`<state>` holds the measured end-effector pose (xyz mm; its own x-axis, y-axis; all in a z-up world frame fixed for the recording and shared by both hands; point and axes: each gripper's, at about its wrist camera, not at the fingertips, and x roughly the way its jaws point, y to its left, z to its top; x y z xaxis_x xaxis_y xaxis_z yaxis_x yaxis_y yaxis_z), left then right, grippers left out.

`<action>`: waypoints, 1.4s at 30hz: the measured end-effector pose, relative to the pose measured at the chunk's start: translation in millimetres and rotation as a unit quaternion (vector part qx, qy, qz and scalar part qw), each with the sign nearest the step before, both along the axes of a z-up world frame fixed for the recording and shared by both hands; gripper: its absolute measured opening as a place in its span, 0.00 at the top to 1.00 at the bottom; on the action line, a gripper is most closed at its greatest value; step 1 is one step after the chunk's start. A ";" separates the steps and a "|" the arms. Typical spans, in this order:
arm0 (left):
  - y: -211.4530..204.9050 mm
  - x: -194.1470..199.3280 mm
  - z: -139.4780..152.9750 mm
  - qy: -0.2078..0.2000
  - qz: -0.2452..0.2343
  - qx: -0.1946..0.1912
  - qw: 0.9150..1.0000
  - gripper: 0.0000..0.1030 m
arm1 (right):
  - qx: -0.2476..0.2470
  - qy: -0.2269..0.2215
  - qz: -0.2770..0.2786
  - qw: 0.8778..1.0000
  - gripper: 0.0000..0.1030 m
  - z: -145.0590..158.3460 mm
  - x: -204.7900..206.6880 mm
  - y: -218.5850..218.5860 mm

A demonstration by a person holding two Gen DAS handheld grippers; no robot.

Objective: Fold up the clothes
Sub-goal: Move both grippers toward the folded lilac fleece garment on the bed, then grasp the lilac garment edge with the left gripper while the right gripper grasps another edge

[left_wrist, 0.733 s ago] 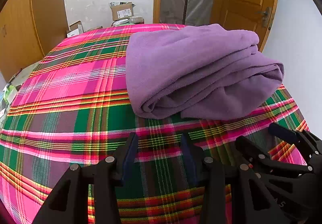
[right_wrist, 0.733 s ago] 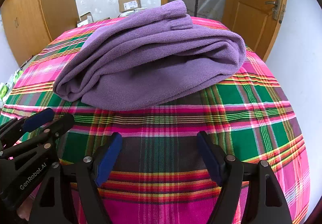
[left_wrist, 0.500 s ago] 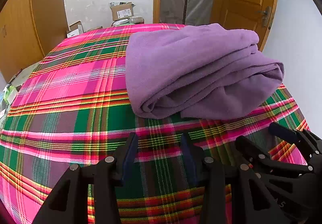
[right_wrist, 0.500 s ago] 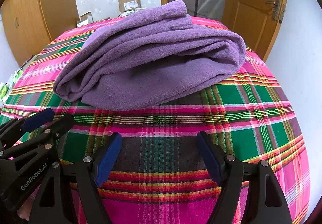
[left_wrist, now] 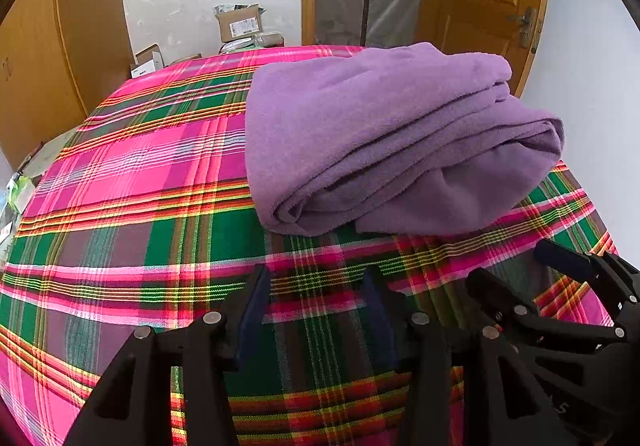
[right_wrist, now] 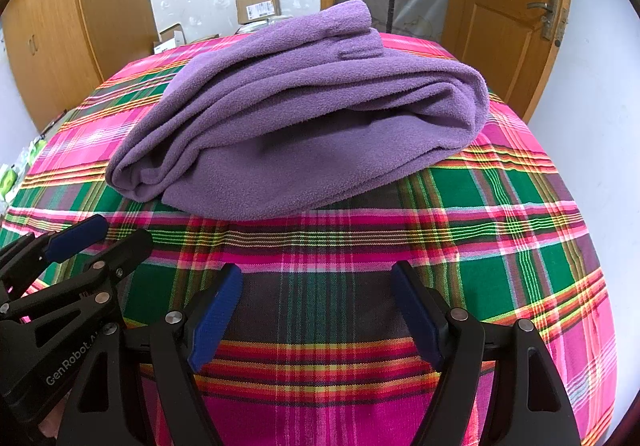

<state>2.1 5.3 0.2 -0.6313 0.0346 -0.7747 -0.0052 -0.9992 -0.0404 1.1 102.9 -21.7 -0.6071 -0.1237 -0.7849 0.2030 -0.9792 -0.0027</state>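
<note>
A purple fleece garment (left_wrist: pixel 384 141) lies folded in a thick bundle on the plaid-covered table (left_wrist: pixel 132 173); it also shows in the right wrist view (right_wrist: pixel 304 113). My left gripper (left_wrist: pixel 316 286) is open and empty, hovering over the cloth just short of the bundle's near edge. My right gripper (right_wrist: pixel 316 282) is open and empty, also just short of the bundle. Each gripper shows in the other's view: the right one at the left view's lower right (left_wrist: pixel 520 274), the left one at the right view's lower left (right_wrist: pixel 100 236).
The pink, green and red plaid cloth (right_wrist: pixel 500 213) covers the table to its edges. Wooden doors (right_wrist: pixel 504 5) and cabinets (left_wrist: pixel 48 57) stand behind. Cardboard boxes (left_wrist: pixel 238 21) sit on the floor beyond the far edge.
</note>
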 end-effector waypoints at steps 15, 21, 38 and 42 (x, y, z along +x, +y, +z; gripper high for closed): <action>-10.3 -2.1 22.5 0.028 -0.035 0.036 0.998 0.50 | -0.004 0.000 0.041 0.999 0.24 -0.1 10.8 11.9; 6.6 -12.2 59.4 0.084 -0.108 0.018 0.990 0.50 | -0.002 0.000 0.049 0.999 0.24 1.2 14.3 16.4; 45.9 -80.7 62.6 0.071 -0.193 -0.023 0.978 0.60 | -0.010 -0.002 0.057 0.998 0.24 4.9 9.1 16.0; 40.6 -88.5 61.4 0.065 -0.195 -0.020 0.979 0.83 | -0.009 -0.002 0.058 0.998 0.24 5.3 7.7 16.0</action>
<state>-86.4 45.9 61.6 -0.6702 0.2639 -0.6937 -0.3881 -0.9213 0.0246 8.8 118.9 -16.4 -0.5853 -0.2065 -0.7841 0.3149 -0.9490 0.0149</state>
